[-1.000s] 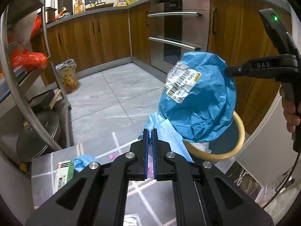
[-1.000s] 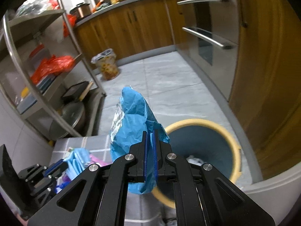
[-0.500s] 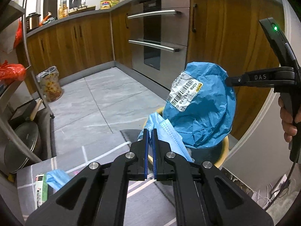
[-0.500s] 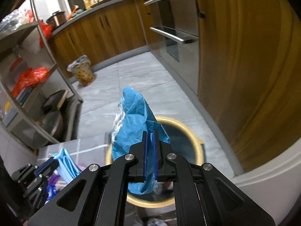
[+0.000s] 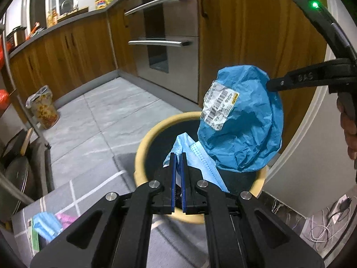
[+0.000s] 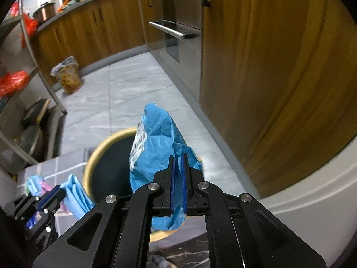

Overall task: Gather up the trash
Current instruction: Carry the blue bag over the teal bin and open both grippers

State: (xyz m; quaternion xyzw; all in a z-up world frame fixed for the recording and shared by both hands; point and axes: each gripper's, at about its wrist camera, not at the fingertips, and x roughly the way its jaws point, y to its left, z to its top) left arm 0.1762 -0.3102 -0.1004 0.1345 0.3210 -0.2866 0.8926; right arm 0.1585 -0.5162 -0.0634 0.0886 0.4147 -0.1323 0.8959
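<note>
Left gripper (image 5: 177, 156): jaws clenched on a light blue face mask (image 5: 196, 156). The mask sticks up past the blue pads and drapes off to their right side, hanging over the open mouth of the bin (image 5: 142, 147).

Right gripper (image 6: 177, 158): jaws pinched tight on a crumpled blue plastic mailer bag (image 6: 156, 140). The bag rises ahead of the fingertips and its lower end hangs below them. A white barcode label (image 5: 219, 106) is stuck on the side of the bag. In the left wrist view the same gripper comes in from the right edge, its tip biting the bag's upper right edge; part of a hand (image 5: 349, 131) shows on its handle.

Bin: round, tan rim, dark inside, standing on the grey tiled floor (image 5: 93, 109) just beside the edge of the grey checked surface (image 5: 67, 196). Bag is held above the bin's far right rim; mask above its near side. Bag and mask overlap in the left wrist view; contact cannot be told.

More trash on the surface near its left edge: a blue crumpled piece (image 5: 45, 223) with something pink (image 5: 64, 217) beside it.
</note>
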